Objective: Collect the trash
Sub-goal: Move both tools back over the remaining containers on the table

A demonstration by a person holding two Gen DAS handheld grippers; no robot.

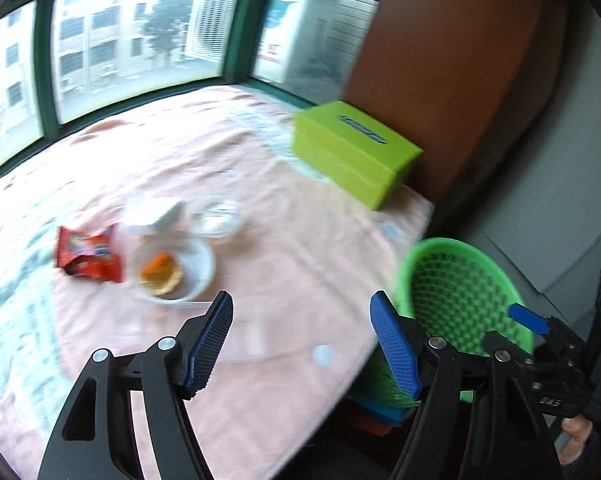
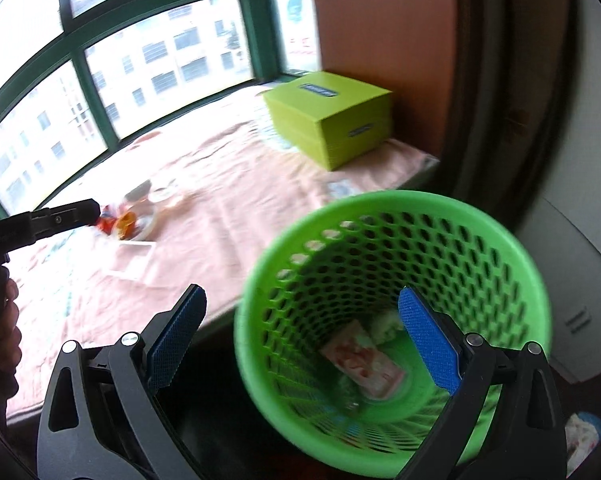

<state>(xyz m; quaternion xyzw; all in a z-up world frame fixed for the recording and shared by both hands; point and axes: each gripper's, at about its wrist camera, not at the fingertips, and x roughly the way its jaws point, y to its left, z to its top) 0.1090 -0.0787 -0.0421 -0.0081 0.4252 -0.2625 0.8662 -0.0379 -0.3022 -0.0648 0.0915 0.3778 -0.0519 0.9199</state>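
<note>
Green basket [image 2: 396,248]: a mesh plastic bin standing just off the right edge of the surface, its rim beside the cloth's edge; the right wrist view looks straight down into it.
Basket contents: a pink-and-white wrapper [image 2: 362,360] lies at the bottom, with some pale crumpled bits next to it that are too blurred to name.
Surface [image 1: 284,240]: covered with a pink patterned cloth, running up to a green-framed window.
Red snack bag [image 1: 88,256]: crumpled, lying on the cloth at the left, touching or just beside the clear bowl.
Clear bowl [image 1: 172,268]: holds orange and yellow food scraps; a second small clear cup [image 1: 216,218] sits just behind it, and a white folded piece [image 1: 154,216] lies to the cup's left.
Clear flat lid [image 1: 236,332]: lies on the cloth between the bowl and the left fingers; its outline is faint.
Lime box [image 1: 352,152]: closed, with a slot in its top, at the far right corner of the surface against a brown panel.
Left hand-held gripper [image 1: 302,344]: jaws spread wide with nothing between them, hanging over the near part of the cloth and pointing toward the bowl group.
Right hand-held gripper [image 2: 300,336]: jaws spread wide and empty, one finger over the basket's mouth, the other outside its rim.
</note>
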